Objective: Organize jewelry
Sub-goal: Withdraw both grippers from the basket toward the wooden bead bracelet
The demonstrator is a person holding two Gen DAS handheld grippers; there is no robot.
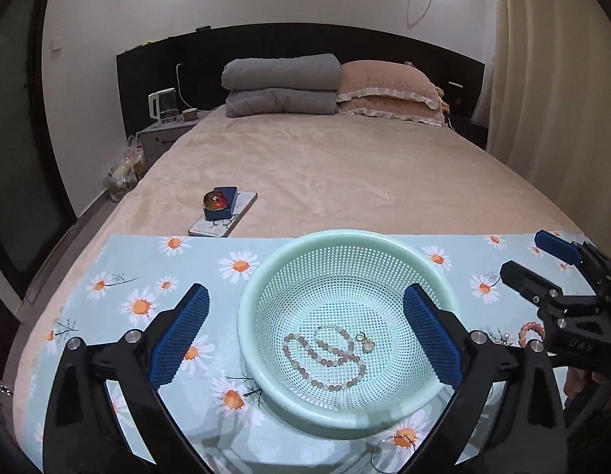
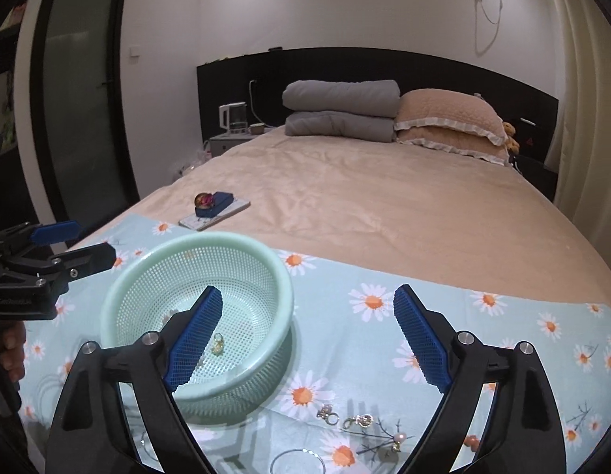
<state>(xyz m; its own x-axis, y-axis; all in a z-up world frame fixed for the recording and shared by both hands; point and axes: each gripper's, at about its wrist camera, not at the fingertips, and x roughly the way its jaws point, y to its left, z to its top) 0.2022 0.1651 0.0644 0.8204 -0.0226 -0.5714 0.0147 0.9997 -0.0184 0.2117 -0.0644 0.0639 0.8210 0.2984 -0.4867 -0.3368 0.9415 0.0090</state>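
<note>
A mint green mesh basket (image 1: pixel 266 276) sits on a daisy-print cloth (image 1: pixel 147 260) on the bed. In it lie a pink bead necklace (image 1: pixel 325 355) and a small gold charm (image 1: pixel 364 341). My left gripper (image 1: pixel 305 331) is open and empty, its pads straddling the basket's left rim and bowl. My right gripper (image 2: pixel 305 335) is open and empty over the basket's right side (image 2: pixel 282 276); the charm (image 2: pixel 218 344) shows inside. On the cloth near me lie a ring (image 2: pixel 328 414), a gold clasp charm (image 2: pixel 360 420), a pearl earring (image 2: pixel 398 440) and a thin bangle (image 2: pixel 297 460). A pink bead bracelet (image 1: pixel 531 331) lies by the right gripper.
A blue box with an amber ball (image 1: pixel 218 201) rests on a book (image 1: pixel 222 221) beyond the cloth. Folded grey quilts (image 1: pixel 282 83) and pillows (image 1: pixel 388 91) lie at the headboard. A nightstand with a kettle (image 1: pixel 163 104) stands at the left.
</note>
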